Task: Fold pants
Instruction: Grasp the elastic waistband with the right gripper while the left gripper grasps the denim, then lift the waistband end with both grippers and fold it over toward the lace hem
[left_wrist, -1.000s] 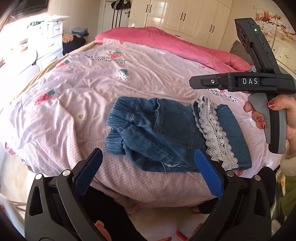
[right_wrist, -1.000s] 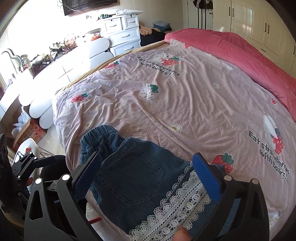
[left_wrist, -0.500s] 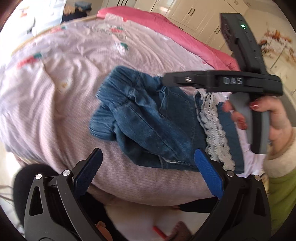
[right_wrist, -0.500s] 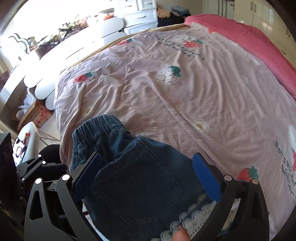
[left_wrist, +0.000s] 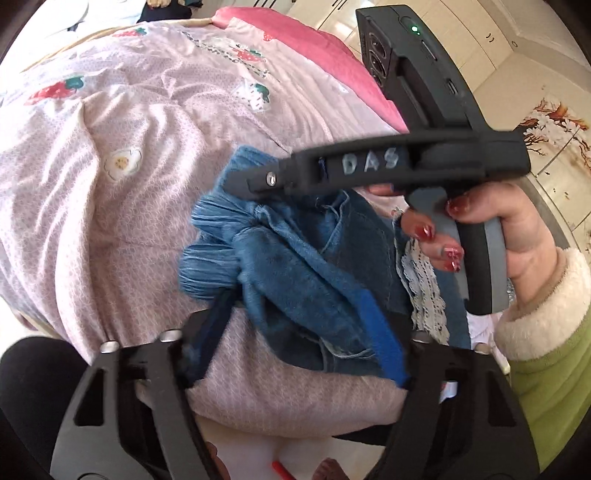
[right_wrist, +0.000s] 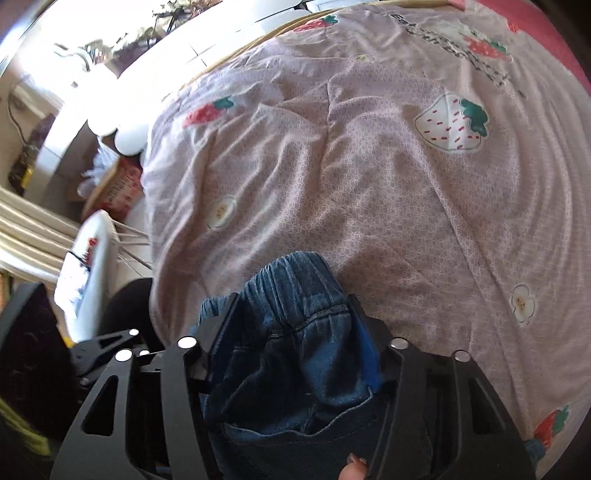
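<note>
Blue denim pants (left_wrist: 303, 266) with a white lace trim (left_wrist: 421, 291) lie crumpled near the front edge of a pink strawberry duvet (left_wrist: 129, 184). My left gripper (left_wrist: 295, 325) is low over them, jaws closing, with a denim fold between the pads and a strip of duvet still showing beside the left pad. A hand (left_wrist: 517, 229) holds my right gripper (left_wrist: 240, 182) above the elastic waistband end. In the right wrist view, the waistband (right_wrist: 288, 280) is bunched between the closing jaws of my right gripper (right_wrist: 293, 332) and fills the gap.
The duvet (right_wrist: 369, 166) spreads wide beyond the pants, with a pink blanket (left_wrist: 325, 55) at the far side. Left of the bed stand white furniture (right_wrist: 110, 122), a cardboard box (right_wrist: 118, 184) and a white stool (right_wrist: 85, 266). The bed's edge lies just below the pants.
Both grippers have dropped toward the pants and their jaws have narrowed from wide open. The right one slid from the lace end to the waistband, where denim now bunches between its fingers.
</note>
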